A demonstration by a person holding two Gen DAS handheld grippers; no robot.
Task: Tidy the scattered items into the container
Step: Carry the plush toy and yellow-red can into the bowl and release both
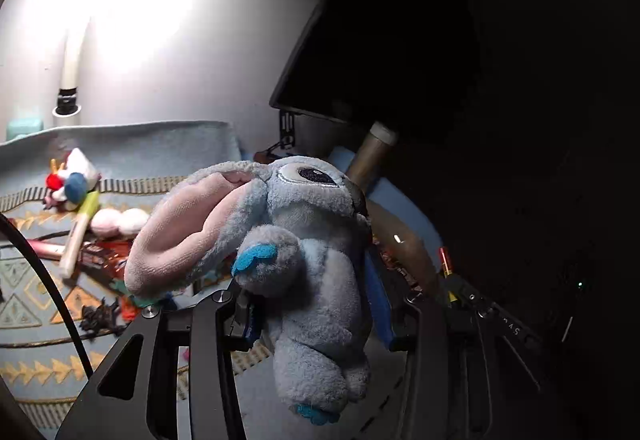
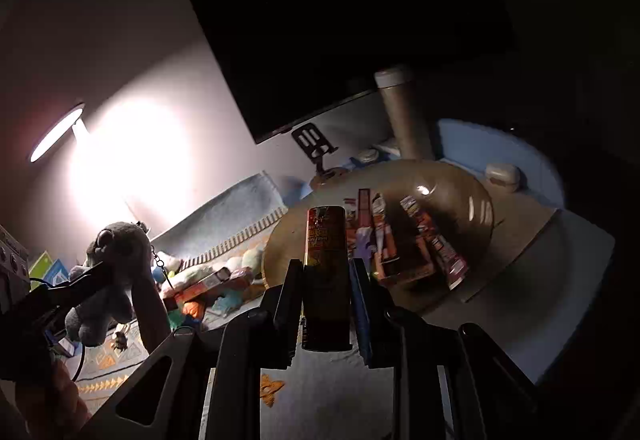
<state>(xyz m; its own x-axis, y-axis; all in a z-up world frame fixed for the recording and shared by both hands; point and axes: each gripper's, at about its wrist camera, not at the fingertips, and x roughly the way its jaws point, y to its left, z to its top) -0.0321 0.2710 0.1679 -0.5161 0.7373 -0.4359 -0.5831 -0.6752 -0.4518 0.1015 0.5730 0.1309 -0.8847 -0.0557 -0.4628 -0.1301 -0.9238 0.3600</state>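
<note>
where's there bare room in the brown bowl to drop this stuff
The brown bowl has bare floor along its far rim and its left side, behind the red packet. The middle and right are crowded with snack boxes.

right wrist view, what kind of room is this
Probably a home desk or bedroom table at night: a lit desk lamp against the wall, a dark monitor, and a patterned cloth strewn with soft toys and snack packets.

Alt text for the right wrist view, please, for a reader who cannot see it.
The right gripper holds a red-and-yellow packet upright between its fingers, in front of a round brown bowl already holding snack packets. At left, the left gripper holds a grey plush toy above a patterned blanket near a lit lamp.
</note>
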